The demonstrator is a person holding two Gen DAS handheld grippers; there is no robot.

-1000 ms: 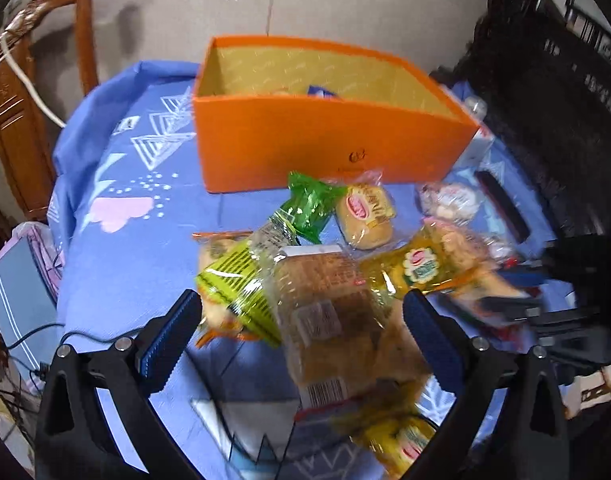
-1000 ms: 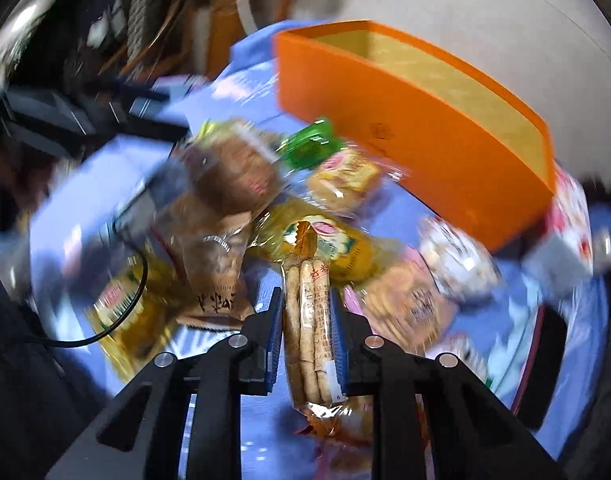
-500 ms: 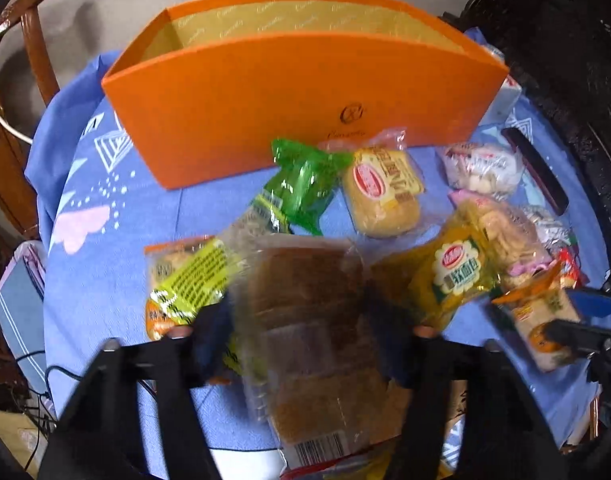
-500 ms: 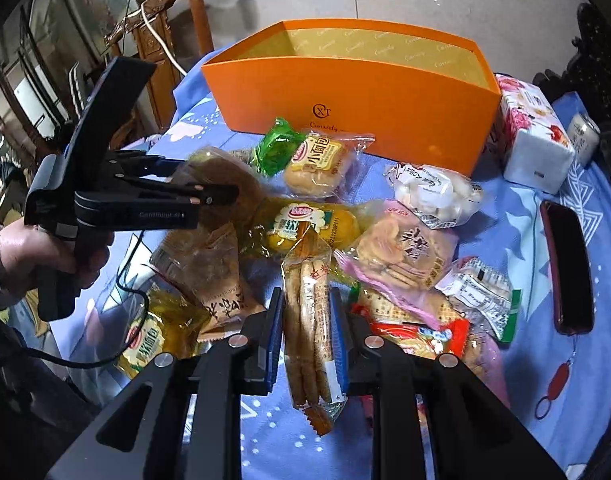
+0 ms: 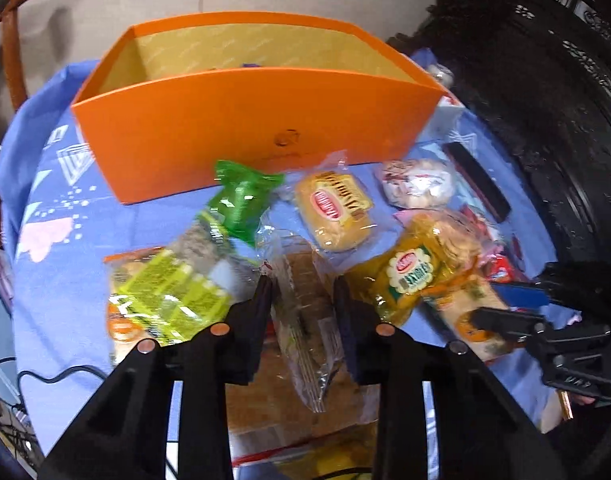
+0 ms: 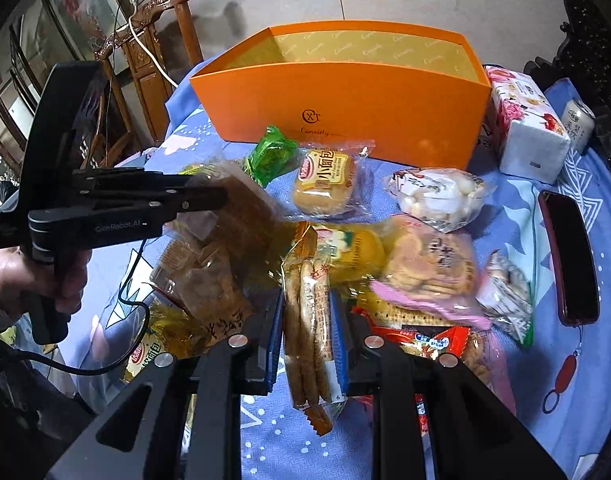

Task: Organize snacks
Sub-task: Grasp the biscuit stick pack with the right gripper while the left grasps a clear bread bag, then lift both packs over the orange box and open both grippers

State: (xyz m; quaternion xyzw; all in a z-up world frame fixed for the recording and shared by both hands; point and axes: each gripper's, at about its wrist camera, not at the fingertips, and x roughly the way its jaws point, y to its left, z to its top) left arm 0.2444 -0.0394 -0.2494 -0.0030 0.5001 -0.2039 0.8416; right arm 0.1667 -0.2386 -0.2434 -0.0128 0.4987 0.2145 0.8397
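Note:
An open orange box [image 5: 245, 128] [image 6: 345, 104] stands at the back of the blue cloth, with a heap of wrapped snacks in front of it. My left gripper [image 5: 303, 292] [image 6: 213, 196] is closing on a brown cake pack [image 5: 305, 312] [image 6: 245, 208] in clear wrap; both pads press its sides. My right gripper [image 6: 307, 300] is shut on a long pack of biscuit sticks [image 6: 307, 280], held just above the heap. Loose snacks include a green packet [image 5: 241, 200], a small bread [image 6: 325, 180], a yellow pack [image 5: 409, 276] and pink-wrapped biscuits [image 6: 429, 264].
A tissue pack [image 6: 525, 128] and a can [image 6: 579, 120] stand right of the box. A dark phone [image 6: 567, 256] lies at the right edge. A wooden chair [image 6: 157, 40] stands behind the table on the left. A black cable [image 6: 125, 300] trails by the person's hand [image 6: 45, 272].
My left gripper went from wide open over the brown cake pack to pinching it, and the pack has turned on edge between the pads. The right gripper rolled upright, still holding the biscuit sticks.

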